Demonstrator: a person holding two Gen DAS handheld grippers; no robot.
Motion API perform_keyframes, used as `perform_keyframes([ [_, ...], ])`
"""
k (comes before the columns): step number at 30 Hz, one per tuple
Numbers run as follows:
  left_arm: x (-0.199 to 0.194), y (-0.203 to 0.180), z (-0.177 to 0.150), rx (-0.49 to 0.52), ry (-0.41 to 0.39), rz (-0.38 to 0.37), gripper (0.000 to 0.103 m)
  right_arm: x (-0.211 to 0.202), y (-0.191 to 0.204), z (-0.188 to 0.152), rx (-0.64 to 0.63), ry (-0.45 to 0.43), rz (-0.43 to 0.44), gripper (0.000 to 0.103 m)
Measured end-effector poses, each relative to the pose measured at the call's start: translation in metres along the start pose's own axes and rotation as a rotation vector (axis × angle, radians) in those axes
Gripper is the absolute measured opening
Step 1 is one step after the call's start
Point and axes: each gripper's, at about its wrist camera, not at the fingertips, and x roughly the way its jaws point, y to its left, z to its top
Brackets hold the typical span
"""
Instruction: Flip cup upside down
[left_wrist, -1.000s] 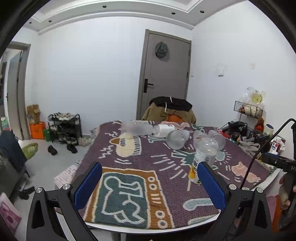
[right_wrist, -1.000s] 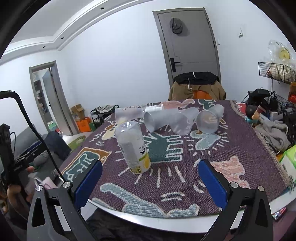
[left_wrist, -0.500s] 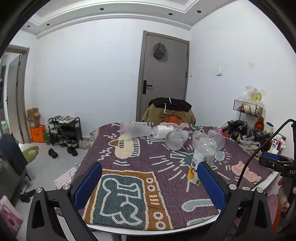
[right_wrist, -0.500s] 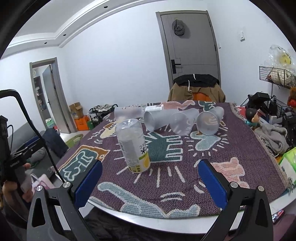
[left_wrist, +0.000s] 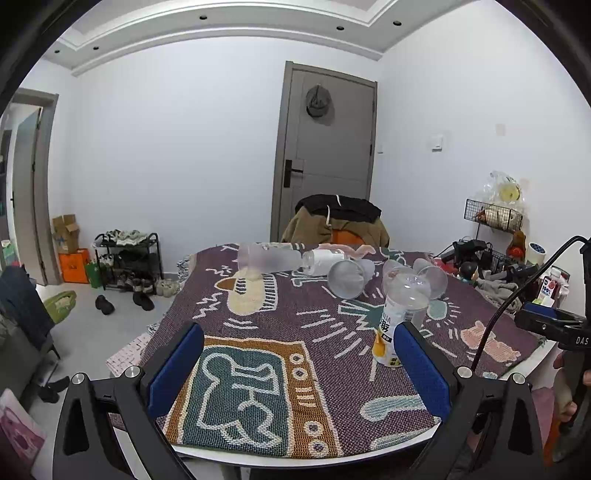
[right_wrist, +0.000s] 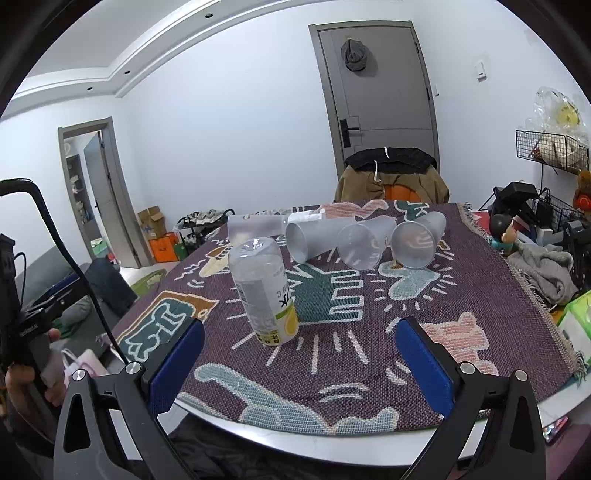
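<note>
A clear plastic cup with a yellow-and-white label (right_wrist: 264, 291) stands upside down on the patterned table cloth (right_wrist: 461, 288); it also shows in the left wrist view (left_wrist: 400, 314). Several frosted cups (right_wrist: 364, 242) lie on their sides behind it, also seen in the left wrist view (left_wrist: 347, 278). My right gripper (right_wrist: 299, 365) is open and empty, near the table's front edge, short of the labelled cup. My left gripper (left_wrist: 297, 365) is open and empty over the table's near left corner, with the labelled cup just beyond its right finger (left_wrist: 419, 363).
A chair draped with clothes (right_wrist: 391, 173) stands at the table's far side before a grey door (right_wrist: 376, 96). Clutter, a grey towel (right_wrist: 543, 269) and a wire rack (right_wrist: 554, 151) lie to the right. A shoe rack (left_wrist: 129, 258) stands on the floor at left.
Both grippers have drifted slightly back and up from the table; the view shifts a little. The cups have not moved. Both grippers stay open.
</note>
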Motion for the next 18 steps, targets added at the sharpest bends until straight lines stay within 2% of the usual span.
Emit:
perform_keyframes([
  [18,-0.0014,0.0006,0.0003,-0.007,-0.002,-0.006,0.103,0.0011,-0.0004,-0.0007,0.004,0.006,0.0,0.103],
])
